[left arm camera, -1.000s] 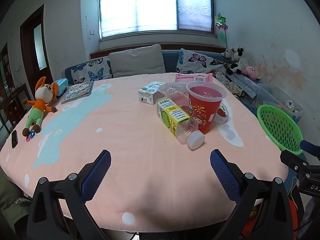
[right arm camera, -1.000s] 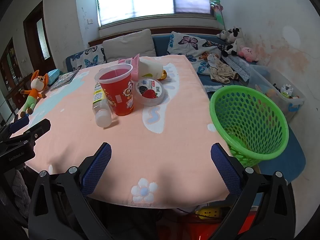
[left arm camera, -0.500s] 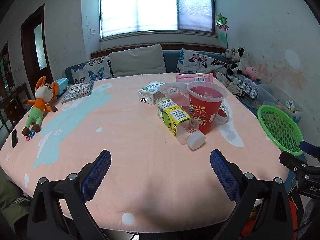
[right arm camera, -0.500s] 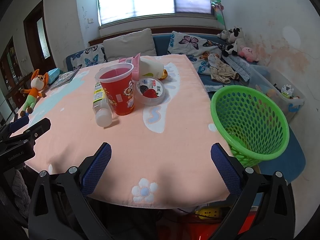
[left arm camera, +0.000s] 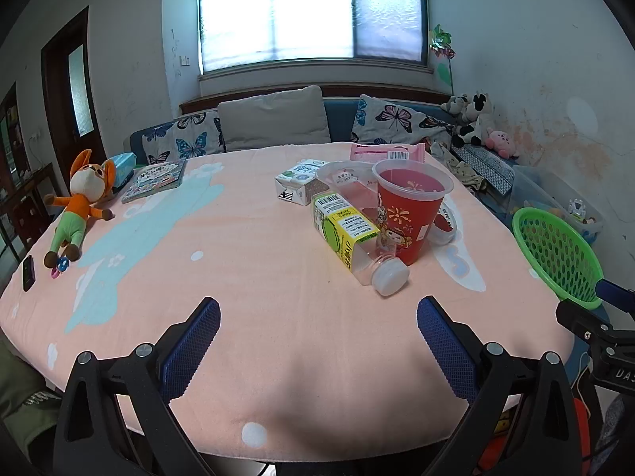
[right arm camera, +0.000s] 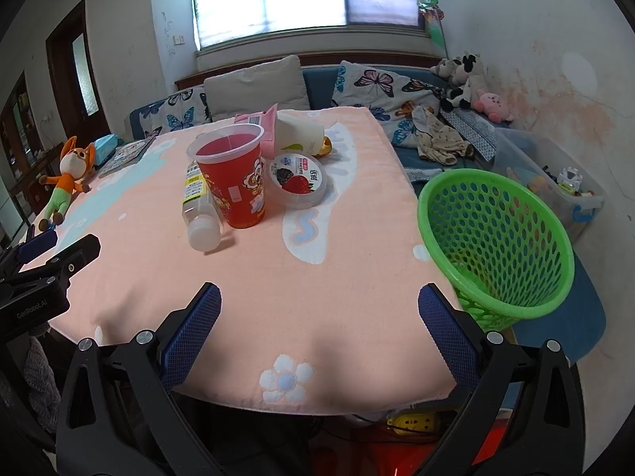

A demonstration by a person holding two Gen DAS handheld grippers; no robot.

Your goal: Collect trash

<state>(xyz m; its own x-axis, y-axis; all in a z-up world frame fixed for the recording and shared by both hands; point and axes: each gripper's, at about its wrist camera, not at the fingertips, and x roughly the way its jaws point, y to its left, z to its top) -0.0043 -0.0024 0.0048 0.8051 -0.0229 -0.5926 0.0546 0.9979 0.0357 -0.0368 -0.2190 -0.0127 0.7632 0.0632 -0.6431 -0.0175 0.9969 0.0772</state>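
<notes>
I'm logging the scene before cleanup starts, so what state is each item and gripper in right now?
left gripper: open, holding nothing
right gripper: open, holding nothing
plastic bottle: lying on its side, capped
red cup: upright, no lid
yogurt tub: tilted, lid sealed
green basket: tilted, looks empty

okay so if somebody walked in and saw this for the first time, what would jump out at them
Probably the red cup standing upright in the middle of the pink tablecloth, with a clear bottle lying on its side against it and a berry yogurt tub just beside. Next, the bright green basket off the table's right edge. Both the left gripper and right gripper hang open and empty at the near edge.
</notes>
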